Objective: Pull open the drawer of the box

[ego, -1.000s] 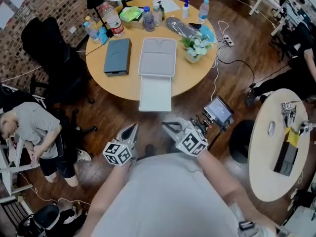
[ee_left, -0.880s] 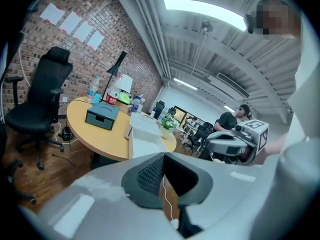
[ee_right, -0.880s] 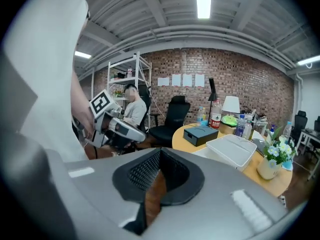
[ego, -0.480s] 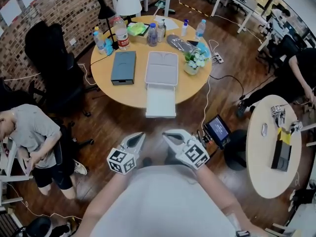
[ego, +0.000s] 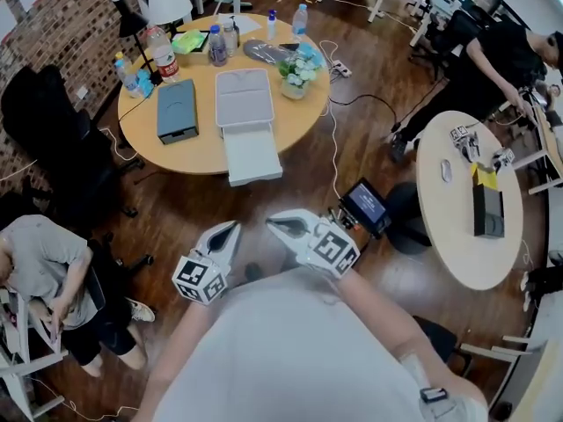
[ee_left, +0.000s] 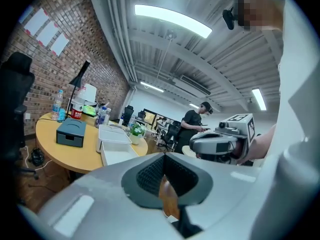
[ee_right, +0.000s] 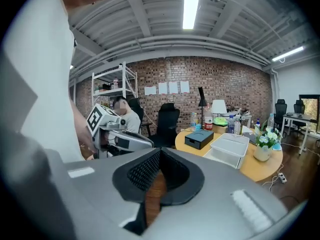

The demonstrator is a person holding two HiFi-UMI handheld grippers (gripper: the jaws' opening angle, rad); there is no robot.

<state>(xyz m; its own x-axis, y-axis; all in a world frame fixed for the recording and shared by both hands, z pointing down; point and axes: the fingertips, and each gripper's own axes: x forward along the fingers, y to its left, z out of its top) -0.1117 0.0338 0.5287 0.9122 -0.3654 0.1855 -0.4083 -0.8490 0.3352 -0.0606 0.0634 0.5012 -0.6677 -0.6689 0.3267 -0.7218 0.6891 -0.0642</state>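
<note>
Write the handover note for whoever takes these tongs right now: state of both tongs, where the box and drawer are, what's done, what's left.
Left tongs: shut, empty, held close in front of the body, well short of the table.
Right tongs: shut, empty, beside the left ones.
Light grey box: on the round table, next to a dark grey box.
Drawer: pulled out of the light grey box toward the person, reaching past the table's edge.
Done: the drawer is open.
Left: apparently nothing; neither pair of tongs touches anything.
</note>
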